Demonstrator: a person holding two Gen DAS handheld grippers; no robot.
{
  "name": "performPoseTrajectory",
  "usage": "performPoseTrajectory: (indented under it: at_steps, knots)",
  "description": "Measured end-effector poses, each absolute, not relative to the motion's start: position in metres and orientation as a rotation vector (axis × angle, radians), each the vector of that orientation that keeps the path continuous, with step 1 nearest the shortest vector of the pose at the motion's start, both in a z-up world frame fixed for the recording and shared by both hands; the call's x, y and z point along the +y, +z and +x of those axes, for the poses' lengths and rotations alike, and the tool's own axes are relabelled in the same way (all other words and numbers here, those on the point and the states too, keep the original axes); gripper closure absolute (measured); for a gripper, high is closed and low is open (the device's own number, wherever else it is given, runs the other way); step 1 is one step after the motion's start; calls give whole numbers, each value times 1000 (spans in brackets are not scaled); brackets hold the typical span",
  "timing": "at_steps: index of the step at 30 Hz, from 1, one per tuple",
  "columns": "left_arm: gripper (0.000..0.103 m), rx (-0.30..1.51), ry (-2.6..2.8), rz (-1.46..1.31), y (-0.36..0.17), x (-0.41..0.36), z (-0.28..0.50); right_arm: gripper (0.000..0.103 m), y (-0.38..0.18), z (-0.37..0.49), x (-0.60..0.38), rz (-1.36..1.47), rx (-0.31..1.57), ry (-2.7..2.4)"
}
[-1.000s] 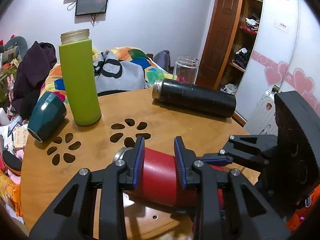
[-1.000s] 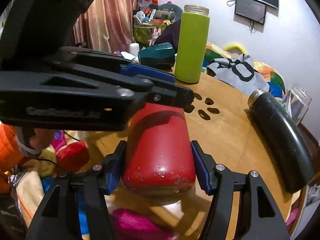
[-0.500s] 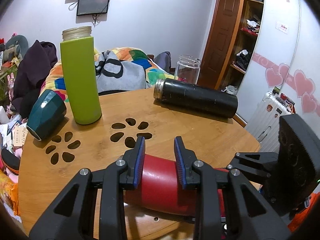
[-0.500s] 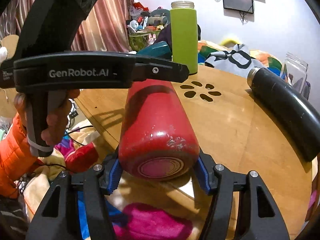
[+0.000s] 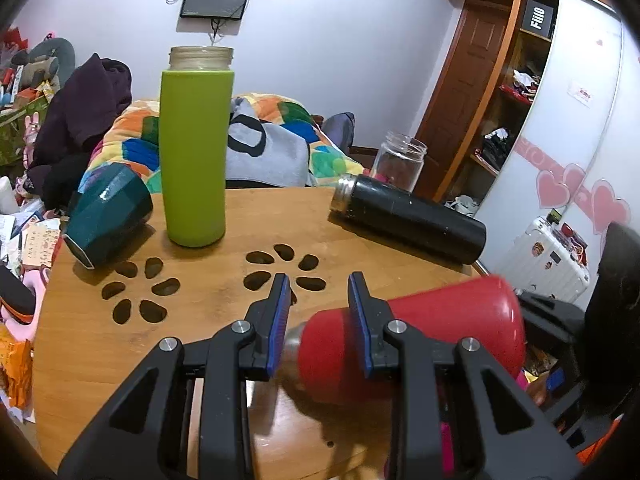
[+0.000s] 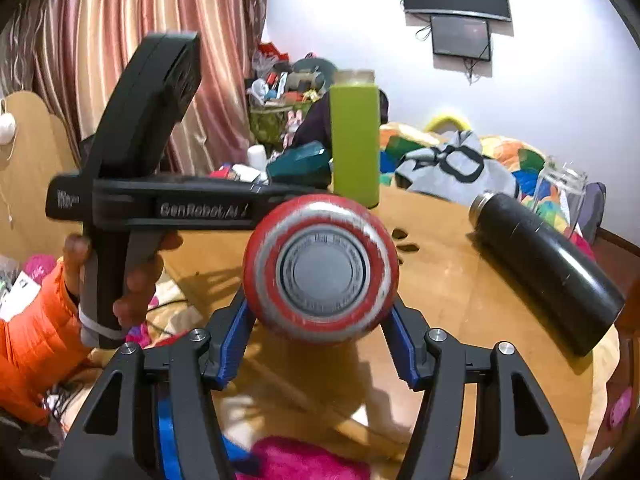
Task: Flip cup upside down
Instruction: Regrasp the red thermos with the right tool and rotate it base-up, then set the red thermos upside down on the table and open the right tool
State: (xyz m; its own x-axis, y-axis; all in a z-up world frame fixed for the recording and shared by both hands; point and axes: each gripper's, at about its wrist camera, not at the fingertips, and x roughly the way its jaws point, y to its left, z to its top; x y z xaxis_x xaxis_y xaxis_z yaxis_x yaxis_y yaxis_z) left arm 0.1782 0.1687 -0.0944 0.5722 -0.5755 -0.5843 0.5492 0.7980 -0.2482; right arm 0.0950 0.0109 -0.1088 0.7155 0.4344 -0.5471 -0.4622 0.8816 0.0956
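Note:
The red cup (image 5: 424, 340) is a red flask with a steel mouth, tilted with its bottom raised to the right and its mouth down near the round wooden table (image 5: 92, 344). In the right wrist view its worn bottom (image 6: 322, 270) faces the camera. My right gripper (image 6: 318, 340) is shut on the red cup near its bottom. My left gripper (image 5: 318, 316) is open around the cup's mouth end; its blue pads (image 5: 280, 320) stand apart from the cup. The left gripper's body (image 6: 160, 204) shows in the right wrist view.
A tall green bottle (image 5: 196, 152) stands upright at the back left. A dark teal cup (image 5: 106, 216) lies on its side at the left edge. A black flask (image 5: 408, 220) lies at the back right, with a glass jar (image 5: 400, 164) behind it.
The red cup's bottom has swung up to the right, held by the right gripper. The left gripper has let go and its jaws have opened.

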Motion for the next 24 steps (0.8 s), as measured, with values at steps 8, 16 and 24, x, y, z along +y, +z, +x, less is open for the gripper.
performPoseTrajectory:
  at_steps: [8,16,24]
  knots:
    - [76,708,-649,-65,-97,172,187,47,-99,111,10,-25,562,458]
    - [76,742,-629,-98,-106,182,202,47,-98,131,16,-16,565,453]
    - [76,758,-619,-106,-113,187,205,47,-99,136,22,-11,574,458]
